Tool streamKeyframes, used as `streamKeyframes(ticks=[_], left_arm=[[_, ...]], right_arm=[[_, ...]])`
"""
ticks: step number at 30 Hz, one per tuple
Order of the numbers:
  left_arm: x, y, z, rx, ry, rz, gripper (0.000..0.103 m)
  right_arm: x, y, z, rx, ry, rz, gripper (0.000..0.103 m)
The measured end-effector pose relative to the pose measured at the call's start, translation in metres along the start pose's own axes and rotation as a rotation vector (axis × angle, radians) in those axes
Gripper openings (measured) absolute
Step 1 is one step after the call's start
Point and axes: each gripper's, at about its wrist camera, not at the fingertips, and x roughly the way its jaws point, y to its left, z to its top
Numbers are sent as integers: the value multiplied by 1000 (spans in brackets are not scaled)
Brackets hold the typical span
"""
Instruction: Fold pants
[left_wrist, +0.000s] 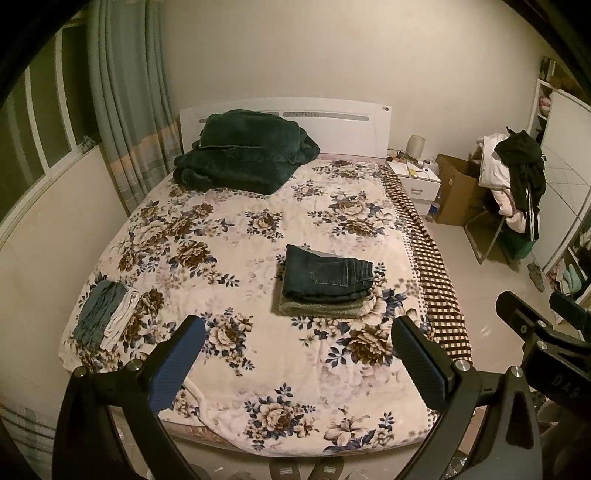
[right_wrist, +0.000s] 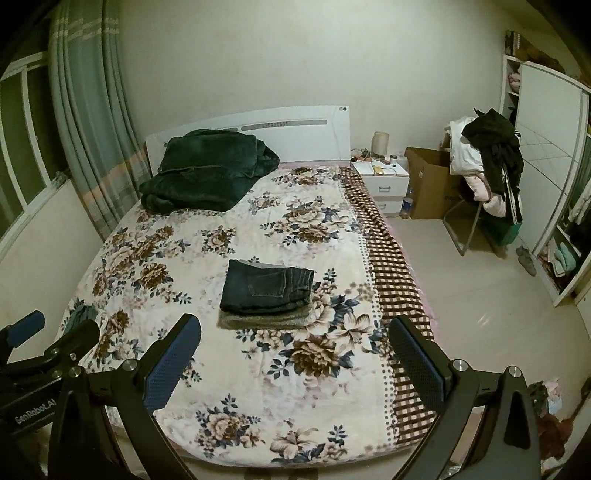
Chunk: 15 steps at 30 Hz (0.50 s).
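Dark blue jeans (left_wrist: 327, 277) lie folded on top of a folded grey-green garment (left_wrist: 317, 309) in the middle right of the flowered bed (left_wrist: 229, 236); they also show in the right wrist view (right_wrist: 266, 286). My left gripper (left_wrist: 299, 363) is open and empty, held above the foot of the bed, well short of the jeans. My right gripper (right_wrist: 293, 363) is open and empty beside it, to the right. Each gripper shows at the edge of the other's view.
A dark green blanket (left_wrist: 243, 157) is heaped at the headboard. A small folded pile of blue and white cloth (left_wrist: 105, 314) lies at the bed's left edge. A nightstand (left_wrist: 415, 177), cardboard box (left_wrist: 456, 190) and clothes-laden chair (left_wrist: 513, 184) stand right of the bed.
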Motion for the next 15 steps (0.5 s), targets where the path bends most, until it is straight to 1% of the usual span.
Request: streamKeyframes(ticks=[15], left_arm=[[-4, -1, -2, -11, -2, 21, 103]], right_arm=[[3, 0, -4, -6, 8, 7, 103]])
